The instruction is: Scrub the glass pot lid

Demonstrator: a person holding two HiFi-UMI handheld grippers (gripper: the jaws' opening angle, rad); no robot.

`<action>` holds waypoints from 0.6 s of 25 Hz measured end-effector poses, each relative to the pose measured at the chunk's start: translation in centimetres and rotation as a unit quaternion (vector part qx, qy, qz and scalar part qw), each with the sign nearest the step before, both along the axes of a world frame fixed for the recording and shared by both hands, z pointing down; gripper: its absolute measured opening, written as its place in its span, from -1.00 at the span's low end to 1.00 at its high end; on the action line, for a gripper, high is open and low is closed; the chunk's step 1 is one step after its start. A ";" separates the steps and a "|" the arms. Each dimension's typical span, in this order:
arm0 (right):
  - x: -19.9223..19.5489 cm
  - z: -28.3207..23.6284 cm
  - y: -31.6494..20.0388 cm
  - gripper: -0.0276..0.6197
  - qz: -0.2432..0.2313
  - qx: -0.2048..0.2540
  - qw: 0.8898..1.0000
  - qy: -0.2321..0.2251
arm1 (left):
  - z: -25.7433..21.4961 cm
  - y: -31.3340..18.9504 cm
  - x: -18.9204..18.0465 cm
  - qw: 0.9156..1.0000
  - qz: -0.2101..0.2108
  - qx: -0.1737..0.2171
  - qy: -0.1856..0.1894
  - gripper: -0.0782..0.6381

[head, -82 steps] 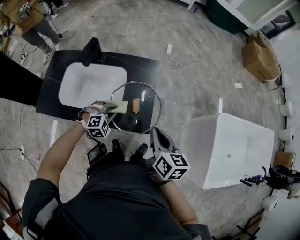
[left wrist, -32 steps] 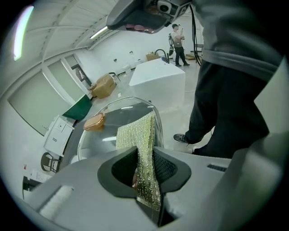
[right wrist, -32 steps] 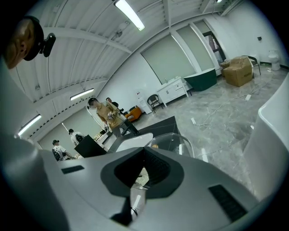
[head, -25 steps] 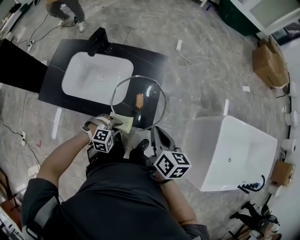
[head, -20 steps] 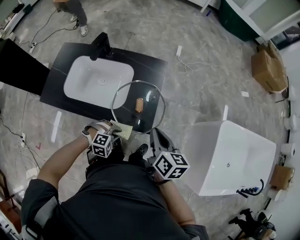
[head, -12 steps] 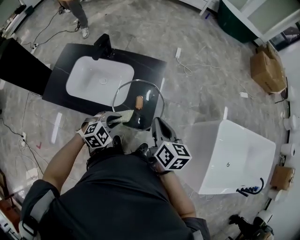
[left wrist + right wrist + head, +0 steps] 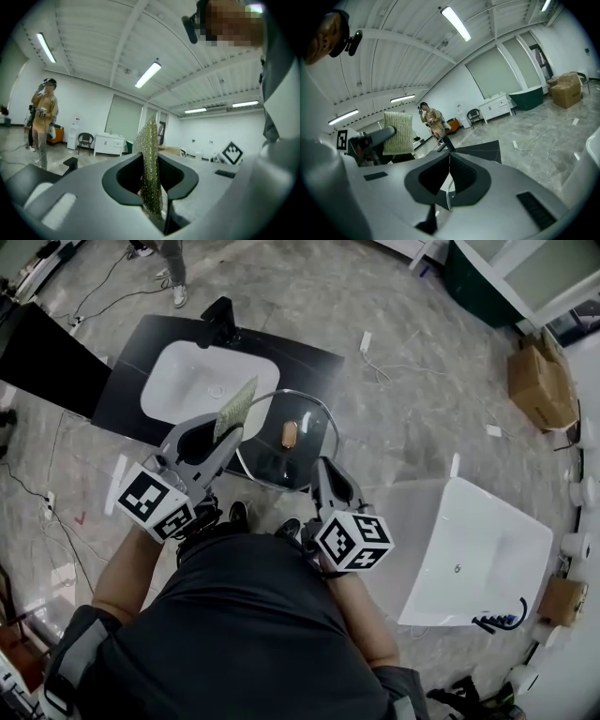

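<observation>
Head view: glass pot lid [image 7: 272, 457] is held over the near corner of the black sink counter [image 7: 314, 371], knob [image 7: 289, 434] facing up.
Right gripper [image 7: 322, 468]: clenched on the lid's near rim; the glass runs edge-on between its jaws.
Left gripper [image 7: 225, 435]: grasping a green scouring pad [image 7: 234, 405] by its lower edge.
Risk: a single thin rim pinch carries the lid, so hard scrubbing could swivel it or slip it free onto the stone floor.
Change: half a second ago the pad lay at the lid's near-left rim; now it is raised, apparently off the glass.
</observation>
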State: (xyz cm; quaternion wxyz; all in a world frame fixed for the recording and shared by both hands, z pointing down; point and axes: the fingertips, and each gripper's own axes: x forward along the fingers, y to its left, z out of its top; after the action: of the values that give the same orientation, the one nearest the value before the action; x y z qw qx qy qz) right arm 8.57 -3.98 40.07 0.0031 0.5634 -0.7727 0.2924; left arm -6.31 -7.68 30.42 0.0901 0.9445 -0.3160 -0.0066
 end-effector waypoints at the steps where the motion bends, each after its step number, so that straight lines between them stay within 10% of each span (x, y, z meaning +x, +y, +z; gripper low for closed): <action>1: -0.3 -0.4 -0.1 -0.89 -0.002 0.008 1.000 0.007 | -1.2 -0.4 -0.6 0.999 -0.013 -0.007 0.029 -0.58; 7: -1.3 -1.3 0.6 -0.89 -0.008 0.024 0.998 0.055 | -5.6 -0.4 -3.7 0.990 -0.053 -0.027 0.129 -0.58; 15: -1.8 -3.7 0.3 -0.90 -0.005 0.076 0.991 0.115 | -3.9 -0.8 -6.4 0.993 -0.071 -0.013 0.092 -0.58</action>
State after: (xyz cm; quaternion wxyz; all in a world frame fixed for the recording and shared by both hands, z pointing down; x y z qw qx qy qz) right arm 6.79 -3.73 36.36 0.0504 0.5880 -0.7900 0.1665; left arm -12.69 -8.45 26.55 0.1308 0.9137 -0.3727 -0.0957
